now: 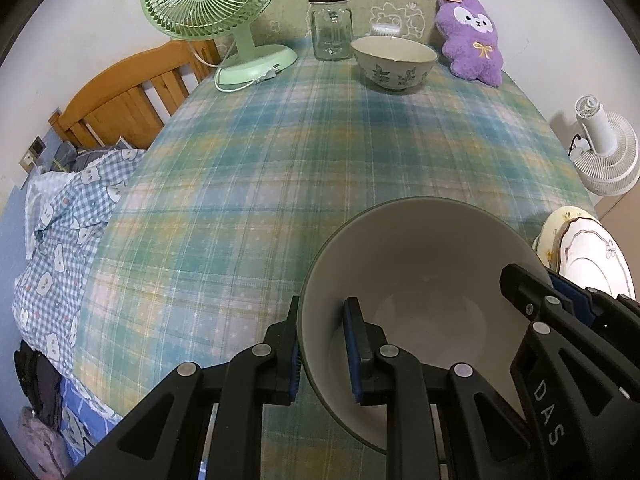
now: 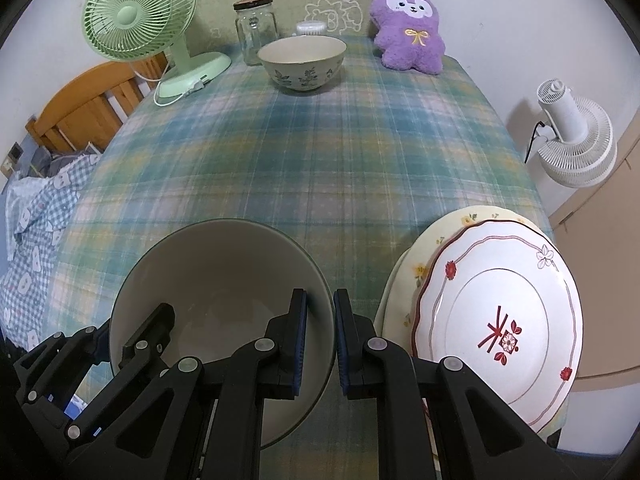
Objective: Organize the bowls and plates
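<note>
A big bowl (image 1: 420, 280) sits at the near end of the table (image 1: 280, 160), which has a blue and green checked cloth. It is grey-white inside with a dark green rim. Two grippers hold it, one on each side. The left gripper (image 1: 326, 348) has its jaws pinched on the bowl's left wall, one finger outside and one finger inside. The right gripper (image 2: 320, 336) has its jaws pinched on the bowl's right wall the same way. The letters "DAS" are printed in white on the side of the right gripper, seen in the left view. Just to the right of the bowl is a stack of two plates. The top plate (image 2: 500, 320) is white with a red wavy line, little red flowers and a red mark in the middle. The plate under it (image 2: 420, 252) is pale yellow with small yellow flowers. A second bowl (image 2: 302, 64) with leaf pictures stands far off at the back of the table. Near it are a glass jar (image 2: 256, 28) with a dark lid, a green fan (image 2: 140, 16) and a purple plush toy (image 2: 408, 28). A white fan (image 2: 576, 140) stands beside the table on the right. A wooden bed (image 1: 120, 96) with checked bedding is on the left.
</note>
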`<act>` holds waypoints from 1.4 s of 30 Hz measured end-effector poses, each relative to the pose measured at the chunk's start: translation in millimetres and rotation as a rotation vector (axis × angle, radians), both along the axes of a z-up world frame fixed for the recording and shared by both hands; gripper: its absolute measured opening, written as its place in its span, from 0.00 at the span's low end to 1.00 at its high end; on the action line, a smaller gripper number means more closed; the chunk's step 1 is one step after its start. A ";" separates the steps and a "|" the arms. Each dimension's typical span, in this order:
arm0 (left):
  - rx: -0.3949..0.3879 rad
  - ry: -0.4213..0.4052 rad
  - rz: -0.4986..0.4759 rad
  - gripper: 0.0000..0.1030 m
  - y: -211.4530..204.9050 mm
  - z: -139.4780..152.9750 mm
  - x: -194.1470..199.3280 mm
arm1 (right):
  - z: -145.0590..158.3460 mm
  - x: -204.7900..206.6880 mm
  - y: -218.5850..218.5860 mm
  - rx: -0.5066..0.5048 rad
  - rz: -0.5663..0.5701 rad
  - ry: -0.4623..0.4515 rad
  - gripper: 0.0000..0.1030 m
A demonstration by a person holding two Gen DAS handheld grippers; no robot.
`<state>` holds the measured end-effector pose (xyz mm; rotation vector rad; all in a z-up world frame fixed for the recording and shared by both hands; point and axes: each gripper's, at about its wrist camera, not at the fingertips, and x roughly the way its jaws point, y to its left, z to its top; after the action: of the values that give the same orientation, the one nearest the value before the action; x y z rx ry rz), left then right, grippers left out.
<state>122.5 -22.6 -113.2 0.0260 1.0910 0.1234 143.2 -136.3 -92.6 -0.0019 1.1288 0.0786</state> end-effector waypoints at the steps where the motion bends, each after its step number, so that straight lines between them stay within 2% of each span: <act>1: -0.002 -0.001 -0.001 0.16 0.5 -0.2 0.3 | 0.0 0.4 0.2 -0.001 -0.001 0.000 0.16; 8: -0.017 0.004 -0.006 0.18 2.0 -1.6 -0.4 | 0.6 -0.5 2.9 -0.017 -0.002 0.006 0.17; 9: -0.022 0.009 -0.009 0.20 1.7 -2.4 -0.4 | 0.3 -0.5 3.3 -0.023 0.001 0.009 0.17; 10: -0.030 0.017 -0.013 0.28 1.5 -3.8 -0.7 | 0.1 -0.7 3.8 -0.027 0.005 0.011 0.18; 11: -0.032 0.018 -0.013 0.32 1.6 -4.0 -1.6 | 0.1 -1.2 4.0 -0.031 0.011 0.012 0.18; 13: -0.029 0.011 -0.015 0.36 0.5 -2.6 -3.6 | 0.3 -2.3 3.6 -0.024 0.025 0.015 0.20; 16: -0.030 0.005 -0.022 0.50 -1.5 0.9 -6.6 | 2.1 -4.9 1.1 -0.009 0.026 0.014 0.34; 17: -0.035 -0.002 -0.025 0.60 -2.3 3.1 -8.1 | 4.2 -6.4 0.0 -0.008 0.024 0.007 0.44; 18: -0.034 -0.010 -0.024 0.65 -2.8 5.5 -9.3 | 6.7 -7.6 -1.1 -0.006 0.022 -0.003 0.54; 19: -0.032 -0.020 -0.027 0.71 -2.9 8.1 -10.3 | 11.0 -9.7 -2.6 -0.005 0.020 -0.019 0.57; 20: -0.028 -0.029 -0.030 0.72 -3.0 10.9 -11.0 | 14.2 -10.6 -3.3 -0.004 0.018 -0.029 0.61; 25: -0.028 -0.058 -0.039 0.73 -1.6 32.1 -10.1 | 34.7 -10.6 -6.8 0.021 0.009 -0.052 0.63; 29: -0.021 -0.098 -0.056 0.77 0.6 55.9 -6.8 | 58.4 -9.3 -7.1 0.042 -0.010 -0.092 0.71; 42: -0.023 -0.210 -0.156 0.79 15.4 126.8 23.6 | 135.0 12.1 9.2 0.024 -0.109 -0.206 0.72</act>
<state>146.1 -7.2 13.6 0.0758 0.8772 -0.0261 155.4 -127.1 42.4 0.0715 0.9198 -0.0054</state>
